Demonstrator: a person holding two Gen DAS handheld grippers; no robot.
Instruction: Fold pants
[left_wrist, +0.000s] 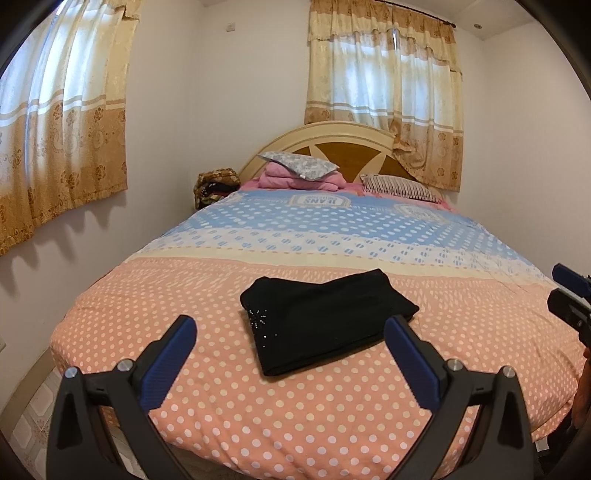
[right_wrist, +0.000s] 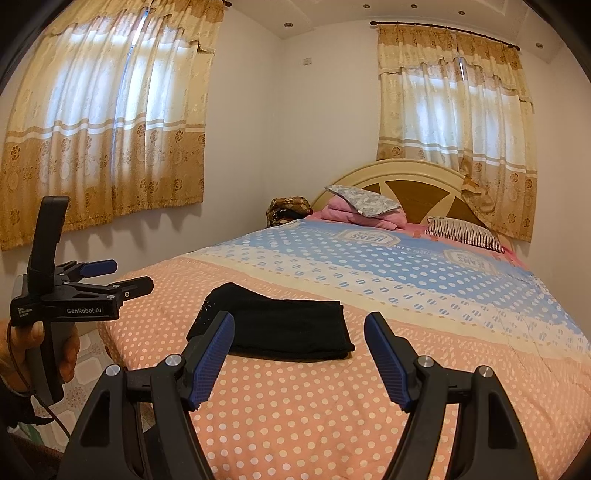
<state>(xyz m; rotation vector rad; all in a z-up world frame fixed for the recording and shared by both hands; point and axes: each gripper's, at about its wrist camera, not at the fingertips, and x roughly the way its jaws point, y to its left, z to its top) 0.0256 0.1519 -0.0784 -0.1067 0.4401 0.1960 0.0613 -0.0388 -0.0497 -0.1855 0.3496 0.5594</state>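
Both sets of blue pads are spread wide with nothing between them: the left gripper (left_wrist: 290, 325) hangs apart over the near edge of the bed (left_wrist: 332, 424), and the right gripper (right_wrist: 299, 321) sits the same, clear of the cloth. Just beyond the fingertips lie the black pants (left_wrist: 325, 325), already a compact folded bundle flat on the dotted peach bedspread (right_wrist: 332, 406), well short of the pillows (right_wrist: 364, 199). The risk now, I'd say: any careless swing low across the bundle could snag a top layer and drag the fold open.
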